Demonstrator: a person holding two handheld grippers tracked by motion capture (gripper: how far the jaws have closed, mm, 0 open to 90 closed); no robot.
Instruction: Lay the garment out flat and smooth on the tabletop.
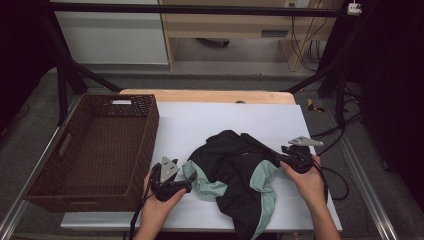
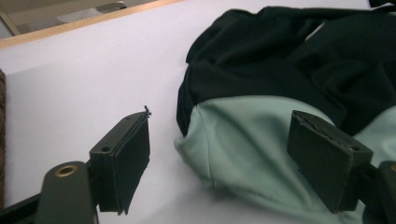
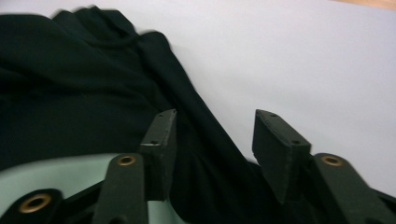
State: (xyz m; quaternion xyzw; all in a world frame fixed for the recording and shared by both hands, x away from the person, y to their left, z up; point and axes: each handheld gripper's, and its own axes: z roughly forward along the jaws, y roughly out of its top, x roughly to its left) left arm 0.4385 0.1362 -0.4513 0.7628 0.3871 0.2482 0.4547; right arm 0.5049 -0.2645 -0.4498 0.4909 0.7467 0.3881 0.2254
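A crumpled black and mint-green garment [image 1: 235, 175] lies on a white sheet [image 1: 220, 120] that covers the table, toward the near edge and a little right of the middle, its lowest fold hanging at the near edge itself. The left gripper [image 1: 186, 184] sits just off the garment's left side, low over the sheet; in the left gripper view its jaws stand wide apart, the mint-green fold [image 2: 243, 140] between them, one pad over bare sheet and neither pad pressing on the cloth. The right gripper [image 1: 280, 159] is at the garment's right edge; in the right gripper view its jaws are about half open, a ridge of black cloth [image 3: 205, 154] running up between them with a gap on either side, so nothing is clamped. A brown wicker basket [image 1: 145, 135] stands along the table's left edge, its right wall near the left gripper. Bare white sheet stretches from the garment to the far edge, and a narrower strip lies open toward the right edge.
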